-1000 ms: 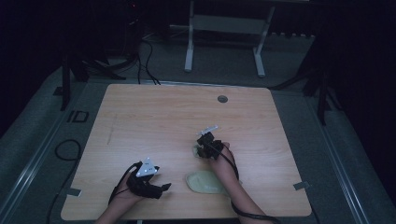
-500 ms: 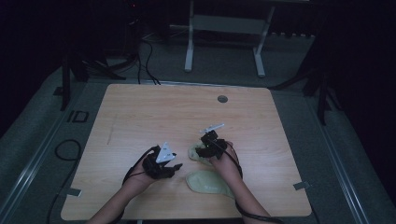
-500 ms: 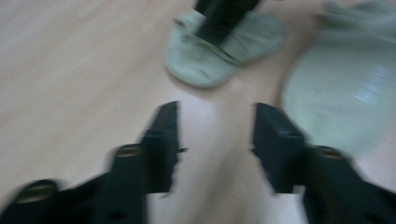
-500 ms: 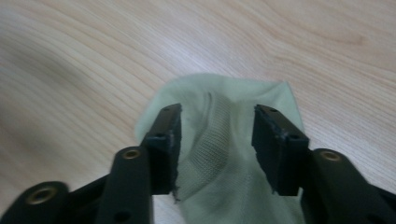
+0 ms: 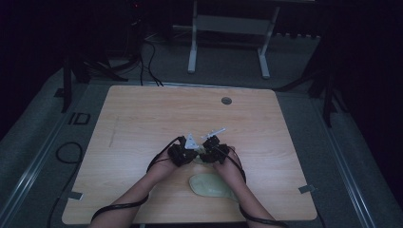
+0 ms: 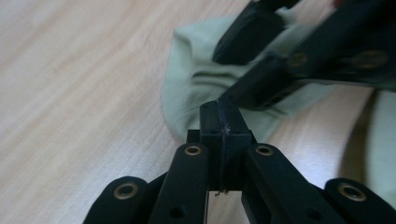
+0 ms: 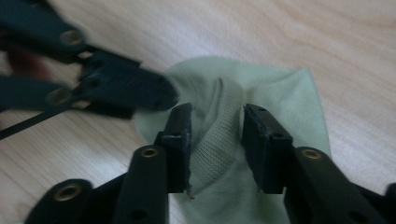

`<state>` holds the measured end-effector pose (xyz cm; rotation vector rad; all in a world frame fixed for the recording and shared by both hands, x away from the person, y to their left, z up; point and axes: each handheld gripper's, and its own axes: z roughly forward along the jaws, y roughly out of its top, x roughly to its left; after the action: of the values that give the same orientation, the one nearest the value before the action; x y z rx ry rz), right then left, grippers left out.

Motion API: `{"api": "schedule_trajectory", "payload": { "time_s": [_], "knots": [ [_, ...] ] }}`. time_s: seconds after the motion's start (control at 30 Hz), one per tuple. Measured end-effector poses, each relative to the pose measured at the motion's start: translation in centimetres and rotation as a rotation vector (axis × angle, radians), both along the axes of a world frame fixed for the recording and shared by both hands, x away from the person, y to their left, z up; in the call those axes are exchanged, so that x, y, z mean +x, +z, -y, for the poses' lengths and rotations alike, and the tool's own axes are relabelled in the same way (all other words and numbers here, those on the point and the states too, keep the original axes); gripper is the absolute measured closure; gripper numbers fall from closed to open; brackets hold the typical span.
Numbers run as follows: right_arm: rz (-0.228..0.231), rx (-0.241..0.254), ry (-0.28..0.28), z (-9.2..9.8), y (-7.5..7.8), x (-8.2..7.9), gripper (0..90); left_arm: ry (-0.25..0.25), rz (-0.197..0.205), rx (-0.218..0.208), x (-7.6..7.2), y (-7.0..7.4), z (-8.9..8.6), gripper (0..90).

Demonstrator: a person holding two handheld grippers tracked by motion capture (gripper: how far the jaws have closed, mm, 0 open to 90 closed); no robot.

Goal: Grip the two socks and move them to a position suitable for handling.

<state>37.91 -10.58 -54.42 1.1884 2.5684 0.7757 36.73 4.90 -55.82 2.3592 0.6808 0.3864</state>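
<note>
A pale green sock (image 5: 198,157) lies bunched on the wooden table (image 5: 142,118), between both grippers. My right gripper (image 7: 217,122) is open, its jaws standing either side of the sock's (image 7: 280,93) ribbed, raised cuff. My left gripper (image 6: 222,116) is shut, its tip at the near edge of the sock (image 6: 196,88); I see no cloth between its jaws. In the high view the left gripper (image 5: 184,153) and right gripper (image 5: 212,150) meet nose to nose a little in front of the table's centre. The left gripper (image 7: 156,95) comes in from the upper left of the right gripper view.
A second pale green sock (image 5: 211,186) lies flat near the front edge, under the right forearm. A round grommet (image 5: 226,100) sits at the back of the table. Cables trail from both hands over the front edge. Dark floor and a desk frame lie beyond.
My left gripper has travelled from the front left of the table up and right to the sock. The right gripper has stayed on the sock, shifting only slightly.
</note>
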Motion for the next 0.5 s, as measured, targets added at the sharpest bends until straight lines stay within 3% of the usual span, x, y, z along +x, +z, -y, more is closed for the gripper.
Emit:
{"api": "schedule_trajectory", "payload": {
  "time_s": [0.1,0.13,0.17,0.3,0.5],
  "knots": [
    [0.011,-0.007,-0.003,0.1,0.0,-0.1,67.4,-0.001,0.000,-0.012,0.1,-0.1,0.0,89.2],
    [0.005,-0.012,-0.001,0.3,0.0,0.0,78.0,-0.018,0.007,-0.006,0.2,-0.1,-0.1,89.3],
    [0.000,-0.008,-0.005,0.4,0.1,0.0,80.1,-0.020,0.008,-0.008,0.2,-0.1,-0.1,89.3],
    [-0.012,0.011,-0.001,0.9,0.4,0.1,81.1,-0.024,0.019,-0.009,0.1,-0.2,-0.1,89.4],
    [0.011,0.032,-0.015,2.3,1.9,-0.1,81.7,-0.029,0.035,-0.004,0.0,-0.3,-0.1,89.4]
  ]
}}
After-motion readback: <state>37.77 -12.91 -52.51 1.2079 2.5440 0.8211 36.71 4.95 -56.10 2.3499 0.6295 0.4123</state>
